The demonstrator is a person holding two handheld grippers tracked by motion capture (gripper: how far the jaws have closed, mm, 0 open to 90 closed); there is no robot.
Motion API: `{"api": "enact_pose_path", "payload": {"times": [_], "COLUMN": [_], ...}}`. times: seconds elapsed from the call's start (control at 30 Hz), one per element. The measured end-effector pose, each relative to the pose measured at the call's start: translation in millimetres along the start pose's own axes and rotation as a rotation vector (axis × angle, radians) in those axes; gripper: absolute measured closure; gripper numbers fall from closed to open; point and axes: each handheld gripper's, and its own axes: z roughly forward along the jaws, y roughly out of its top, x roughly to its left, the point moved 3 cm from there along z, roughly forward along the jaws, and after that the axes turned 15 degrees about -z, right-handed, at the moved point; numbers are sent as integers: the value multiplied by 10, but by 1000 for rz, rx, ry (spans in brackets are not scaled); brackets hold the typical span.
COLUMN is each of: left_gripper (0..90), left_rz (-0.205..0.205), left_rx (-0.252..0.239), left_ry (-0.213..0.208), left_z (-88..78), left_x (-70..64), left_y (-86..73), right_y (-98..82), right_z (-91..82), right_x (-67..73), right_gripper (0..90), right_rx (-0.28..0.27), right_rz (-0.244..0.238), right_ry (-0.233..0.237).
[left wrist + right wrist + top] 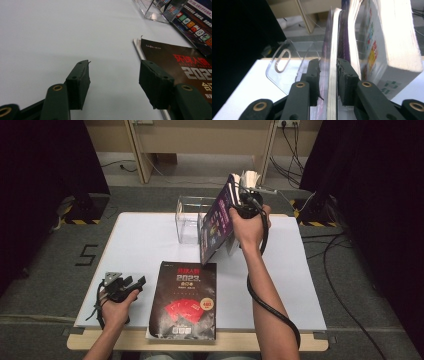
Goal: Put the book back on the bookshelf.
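A purple-covered magazine (218,220) stands tilted above the far middle of the white table (140,245), its lower edge at a clear acrylic file holder (189,217). The right gripper (243,195) is clamped on its upper edge (the right gripper view shows both pads pressing the thin stack of pages (332,75)). More books (392,45) lean just beside it. A dark magazine with red lettering (185,300) lies flat at the near edge. The left gripper (131,284) rests on the table beside that one, jaws apart, holding nothing.
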Motion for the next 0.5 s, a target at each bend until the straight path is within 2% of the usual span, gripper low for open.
{"api": "enact_pose_path", "payload": {"times": [0.1, 0.2, 0.37, 0.5], "left_gripper": [408, 408, 408, 409], "left_rz": [-2, -4, -2, 0], "left_rx": [-4, -3, -3, -1], "left_ry": [-2, -1, -2, -1], "left_z": [-3, -1, -2, -1], "left_x": [0, 2, 1, 1], "left_y": [0, 1, 0, 0], "right_y": [40, 46, 28, 4], "right_z": [11, 26, 28, 3], "right_x": [-11, -19, -35, -26], "right_gripper": [721, 726, 728, 724], "right_rx": [27, 38, 37, 22], "right_rz": [10, 5, 9, 16], "right_ry": [9, -8, -17, -3]}}
